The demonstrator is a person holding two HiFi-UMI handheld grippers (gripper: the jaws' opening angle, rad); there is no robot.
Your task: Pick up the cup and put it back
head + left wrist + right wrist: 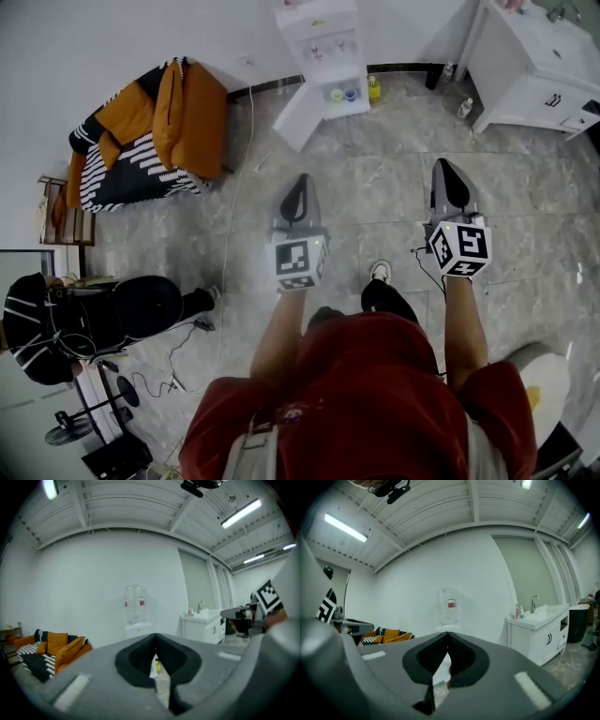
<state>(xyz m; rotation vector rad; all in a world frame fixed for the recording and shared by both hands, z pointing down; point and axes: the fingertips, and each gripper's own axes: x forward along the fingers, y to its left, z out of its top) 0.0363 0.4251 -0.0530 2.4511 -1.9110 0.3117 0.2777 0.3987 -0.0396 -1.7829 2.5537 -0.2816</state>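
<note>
Evidently, the left claw [301, 183] and right claw [444, 169] are held shut and empty, while the cup [337, 95], seen at twelve o'clock on the water dispenser [319, 37] ledge, is judged light, crushable and best pinched gently mid-wall.

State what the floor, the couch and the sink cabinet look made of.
Floor: grey stone-look tile, slightly glossy; grid seams and veining.
Couch: fabric, matte; soft orange cushions, striped cover.
Sink cabinet: probably painted wood or laminate, smooth white; panel doors, dark handles.

Head view looks steeply down, both gripper views level toward far water dispenser [323, 56], shared by all.
</note>
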